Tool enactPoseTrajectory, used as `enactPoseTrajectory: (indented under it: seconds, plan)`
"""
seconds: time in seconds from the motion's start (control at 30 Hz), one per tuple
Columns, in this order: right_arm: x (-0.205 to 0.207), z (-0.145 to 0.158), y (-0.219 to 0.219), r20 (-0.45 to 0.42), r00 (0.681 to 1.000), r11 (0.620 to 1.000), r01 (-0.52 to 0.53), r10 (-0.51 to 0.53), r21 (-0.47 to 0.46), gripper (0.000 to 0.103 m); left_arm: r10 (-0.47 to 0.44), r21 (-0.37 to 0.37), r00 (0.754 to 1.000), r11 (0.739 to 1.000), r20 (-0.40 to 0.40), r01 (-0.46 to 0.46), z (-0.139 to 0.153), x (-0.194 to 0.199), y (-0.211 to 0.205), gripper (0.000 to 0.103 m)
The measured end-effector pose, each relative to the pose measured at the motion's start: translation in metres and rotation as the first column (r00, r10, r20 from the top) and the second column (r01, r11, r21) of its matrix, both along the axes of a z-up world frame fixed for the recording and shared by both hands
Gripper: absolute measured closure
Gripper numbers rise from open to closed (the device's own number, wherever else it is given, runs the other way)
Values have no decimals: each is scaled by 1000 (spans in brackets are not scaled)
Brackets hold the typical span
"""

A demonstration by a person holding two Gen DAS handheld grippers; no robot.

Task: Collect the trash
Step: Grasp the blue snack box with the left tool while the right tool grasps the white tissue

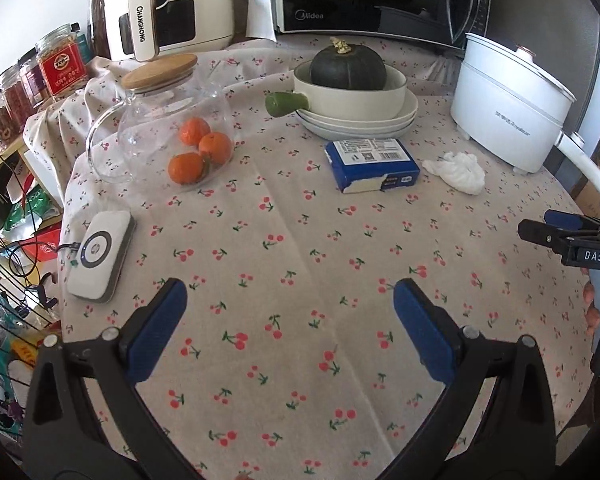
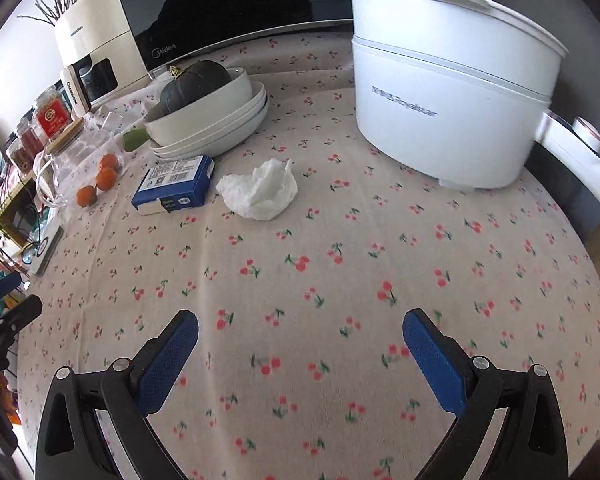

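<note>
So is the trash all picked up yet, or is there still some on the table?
Nothing looks picked up yet. The crumpled tissue still lies on the tablecloth, next to the blue box. Nothing is in hand: the left gripper and the right gripper are both open and empty, hovering over bare cloth. Still left: grab the tissue, maybe the box too if it is trash. No bin shows in either view.
</note>
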State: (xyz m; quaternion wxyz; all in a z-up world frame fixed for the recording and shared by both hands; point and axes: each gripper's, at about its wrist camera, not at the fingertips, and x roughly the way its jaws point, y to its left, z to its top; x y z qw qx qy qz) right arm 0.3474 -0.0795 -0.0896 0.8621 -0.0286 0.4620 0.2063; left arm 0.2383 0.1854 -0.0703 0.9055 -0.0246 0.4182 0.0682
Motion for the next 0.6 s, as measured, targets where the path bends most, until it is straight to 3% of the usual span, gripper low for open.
enactPoseTrajectory:
  seconds: [0.2,0.3,0.43,0.47,0.53,0.6]
  plan:
    - [49,-14,30,12,997,995,-76,76,62,5,-18,-86,1000,996,1,18,-12,34,4,0]
    - [66,-19,39,12,996,993,-90,89,77,12,-29,-88,999,996,-15,28,-17,53,-2,0]
    - [84,-23,46,6,994,988,-108,108,111,41,-43,-74,999,996,-29,40,-21,73,-13,0]
    - [85,-23,48,4,992,985,-127,127,114,60,-44,-70,998,997,-34,42,-23,79,-15,0]
    - [85,-23,52,-2,988,985,-157,158,76,83,-46,-68,998,997,-35,44,-24,89,-21,0]
    - [84,-19,49,-12,984,981,-177,178,81,88,-46,-71,999,996,-28,44,-25,97,-27,0]
